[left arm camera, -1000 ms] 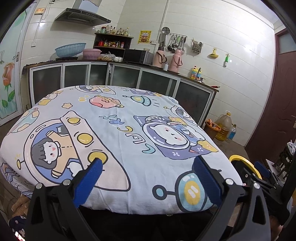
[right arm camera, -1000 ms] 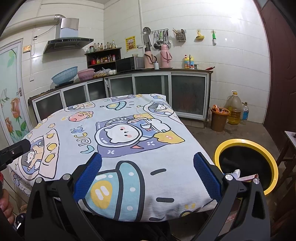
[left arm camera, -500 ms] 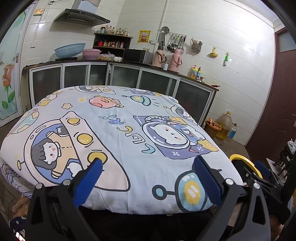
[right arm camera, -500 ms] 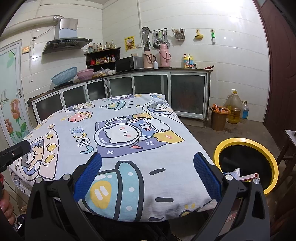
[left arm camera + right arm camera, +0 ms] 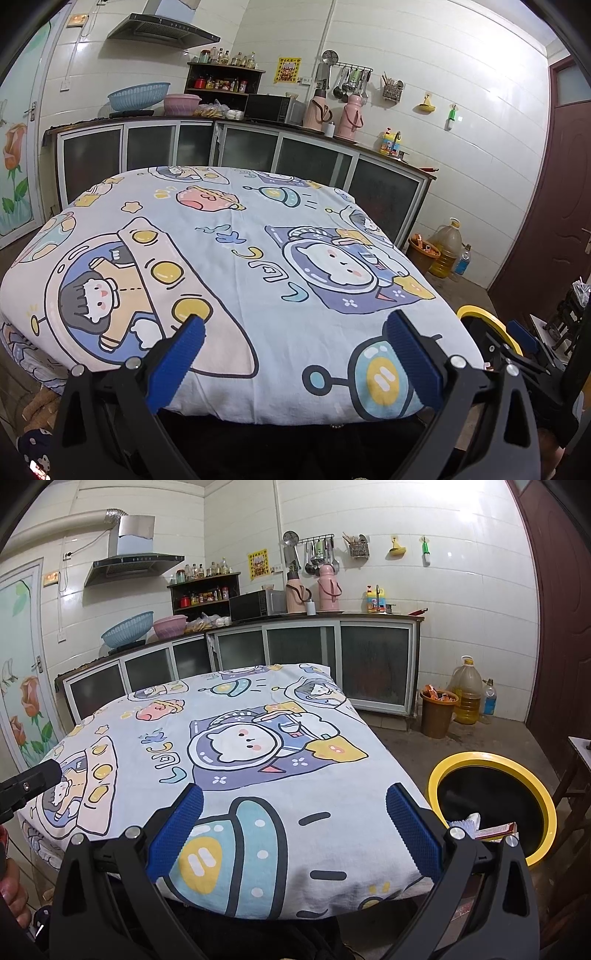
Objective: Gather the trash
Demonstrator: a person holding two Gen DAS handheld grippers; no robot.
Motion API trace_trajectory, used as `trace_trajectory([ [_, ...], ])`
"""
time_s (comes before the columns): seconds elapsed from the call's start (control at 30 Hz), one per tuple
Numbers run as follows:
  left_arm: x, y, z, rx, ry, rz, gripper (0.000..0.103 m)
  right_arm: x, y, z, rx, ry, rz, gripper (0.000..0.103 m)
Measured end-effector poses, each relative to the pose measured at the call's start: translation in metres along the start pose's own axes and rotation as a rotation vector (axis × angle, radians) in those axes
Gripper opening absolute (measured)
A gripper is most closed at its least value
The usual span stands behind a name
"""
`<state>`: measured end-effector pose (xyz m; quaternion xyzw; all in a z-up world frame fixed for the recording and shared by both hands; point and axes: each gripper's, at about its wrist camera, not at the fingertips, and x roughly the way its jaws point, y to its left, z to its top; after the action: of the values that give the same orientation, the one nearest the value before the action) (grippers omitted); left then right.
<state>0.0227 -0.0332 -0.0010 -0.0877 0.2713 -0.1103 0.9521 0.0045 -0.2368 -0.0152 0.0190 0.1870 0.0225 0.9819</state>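
Trash sits in the yellow-rimmed bin [image 5: 495, 808] at the lower right of the right wrist view: a white crumpled wrapper [image 5: 467, 821] and a red-and-white packet [image 5: 496, 830] on black lining. Both grippers, left [image 5: 293, 360] and right [image 5: 293, 832], have jaws spread wide, holding nothing, hovering at the near edge of the cartoon-print cloth [image 5: 236, 258] filling mid-frame. Orange bucket [image 5: 437, 712] and oil jug [image 5: 467, 690] stand by the cabinets.
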Motion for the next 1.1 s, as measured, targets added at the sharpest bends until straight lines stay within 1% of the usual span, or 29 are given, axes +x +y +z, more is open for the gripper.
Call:
trace_trajectory([
  [1.1, 0.0047, 0.0027, -0.0034, -0.007, 0.017, -0.012, 0.095, -0.0001, -0.0015, -0.0060, 0.001, 0.012, 0.003, 0.095],
])
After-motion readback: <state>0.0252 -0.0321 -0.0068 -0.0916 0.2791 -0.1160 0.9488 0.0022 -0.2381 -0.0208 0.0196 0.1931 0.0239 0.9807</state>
